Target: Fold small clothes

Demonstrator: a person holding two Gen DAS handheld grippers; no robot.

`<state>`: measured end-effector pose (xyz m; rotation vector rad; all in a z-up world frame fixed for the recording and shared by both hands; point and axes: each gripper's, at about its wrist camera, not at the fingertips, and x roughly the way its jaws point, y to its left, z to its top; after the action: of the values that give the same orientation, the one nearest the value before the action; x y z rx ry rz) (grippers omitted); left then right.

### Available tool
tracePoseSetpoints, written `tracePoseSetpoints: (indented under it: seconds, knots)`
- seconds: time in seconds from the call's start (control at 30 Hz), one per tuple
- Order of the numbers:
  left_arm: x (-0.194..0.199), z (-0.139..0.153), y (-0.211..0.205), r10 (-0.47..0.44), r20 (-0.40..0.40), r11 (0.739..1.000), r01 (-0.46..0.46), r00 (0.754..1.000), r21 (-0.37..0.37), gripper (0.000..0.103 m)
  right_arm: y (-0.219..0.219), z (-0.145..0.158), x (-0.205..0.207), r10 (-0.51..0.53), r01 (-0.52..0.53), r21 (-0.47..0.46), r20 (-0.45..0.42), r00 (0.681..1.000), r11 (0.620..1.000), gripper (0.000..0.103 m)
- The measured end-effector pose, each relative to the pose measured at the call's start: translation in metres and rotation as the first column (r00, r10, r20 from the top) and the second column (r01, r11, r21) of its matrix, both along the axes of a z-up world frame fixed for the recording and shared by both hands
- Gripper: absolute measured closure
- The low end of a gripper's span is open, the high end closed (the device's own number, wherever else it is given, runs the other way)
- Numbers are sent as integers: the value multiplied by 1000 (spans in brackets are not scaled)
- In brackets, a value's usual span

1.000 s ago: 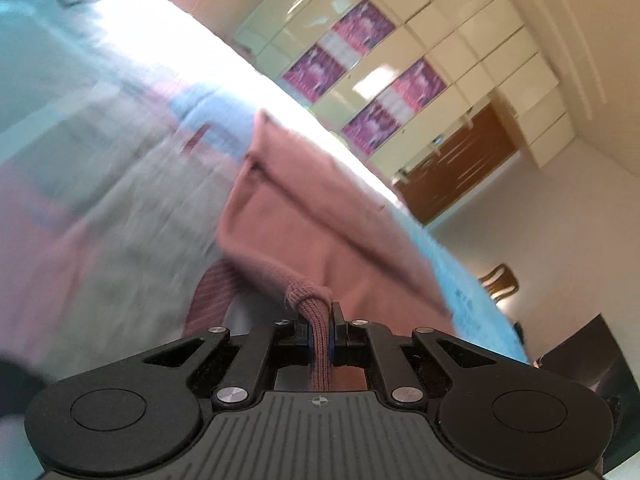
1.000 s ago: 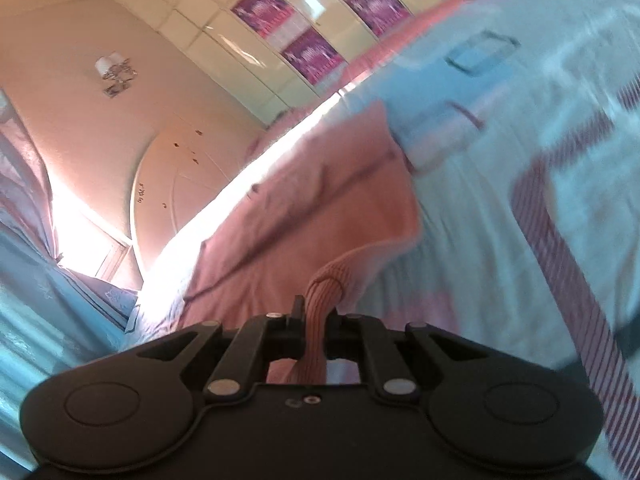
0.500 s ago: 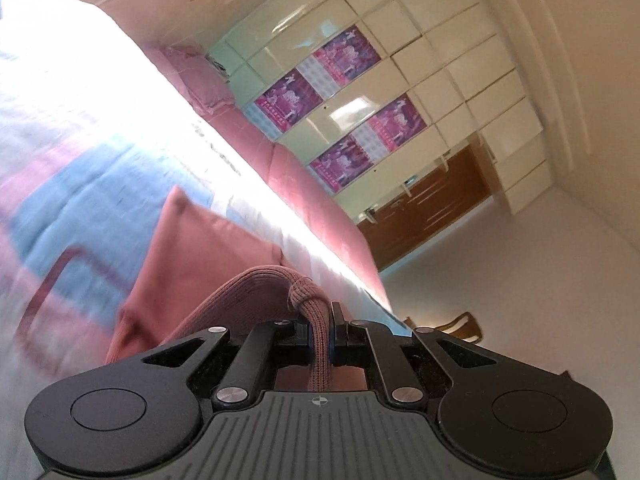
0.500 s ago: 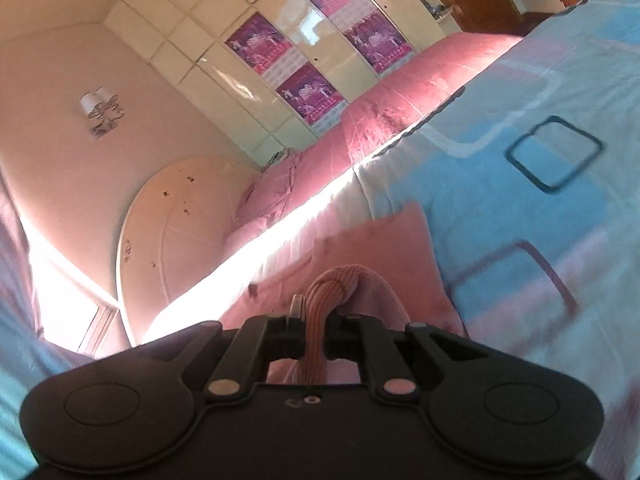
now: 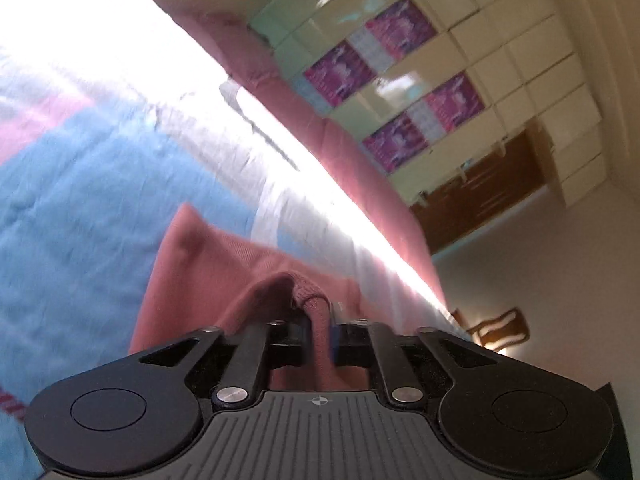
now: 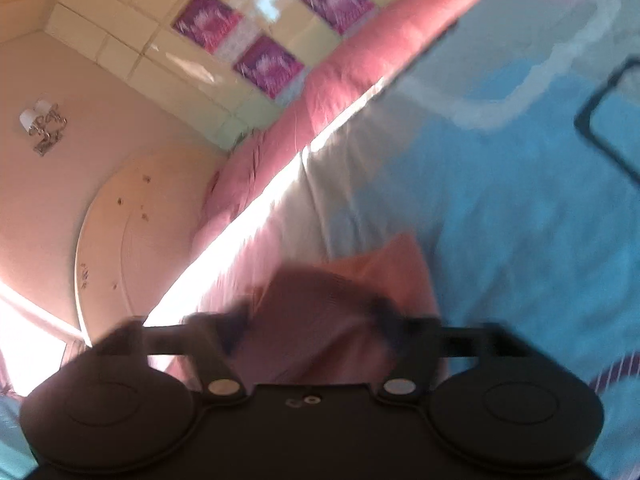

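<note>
Both grippers' jaws are opening: left gripper (image 5: pixel 320 330) narrowly, right gripper (image 6: pixel 310 330) wide, around pink garment (image 5: pixel 192 280).

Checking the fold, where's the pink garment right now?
The pink garment lies on the blue patterned bedspread, its ribbed hem between the opening left gripper and right gripper jaws.

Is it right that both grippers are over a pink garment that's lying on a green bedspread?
Not quite: the bedspread is blue with pink and white patches, not green, as both wrist views show. The rest holds: the left gripper and right gripper, both with jaws opening, are over the pink garment, whose ribbed edge sits between each pair of jaws.
</note>
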<state>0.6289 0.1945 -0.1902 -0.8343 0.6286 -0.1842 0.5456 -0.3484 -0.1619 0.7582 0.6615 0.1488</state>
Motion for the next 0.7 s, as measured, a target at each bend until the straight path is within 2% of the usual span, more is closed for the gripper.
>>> tracePoseSetpoints:
  seconds: [0.03, 0.07, 0.17, 0.27, 0.37, 0.5, 0.57, 0.63, 0.67, 0.7]
  knots:
    - [-1, 2, 1, 5, 25, 1000, -6, 1000, 9, 48, -1, 4, -2, 5, -4, -13, 23, 1000, 1000, 30]
    - [-1, 3, 2, 11, 47, 999, -13, 999, 34, 41, -3, 5, -3, 10, -9, -15, 39, 999, 1000, 33]
    - [6, 4, 5, -16, 56, 988, 8, 998, 154, 40, -7, 9, 2, 29, -24, -92, 50, 998, 995, 46]
    - [17, 7, -1, -79, 39, 961, 66, 996, 270, 40, -1, 9, 8, 93, -88, -188, 17, 996, 978, 55]
    - [31, 8, -12, -136, -8, 909, 128, 991, 397, 40, 11, 6, 15, 156, -155, -279, -19, 988, 948, 57]
    - [46, 8, -25, -201, -65, 850, 207, 977, 485, 40, 29, 5, 22, 234, -240, -390, -62, 970, 889, 59]
    - [47, 10, -35, -230, -78, 815, 236, 970, 530, 45, 39, 4, 26, 254, -271, -462, -100, 962, 844, 66]
    - [47, 11, -45, -252, -90, 780, 257, 963, 571, 66, 47, 3, 28, 275, -299, -526, -125, 953, 796, 70]
    - [48, 10, -48, -268, -94, 767, 271, 959, 582, 68, 50, 3, 28, 287, -309, -540, -127, 950, 783, 76]
    - [48, 10, -50, -272, -94, 757, 273, 958, 593, 74, 51, 3, 29, 300, -321, -545, -129, 945, 775, 83]
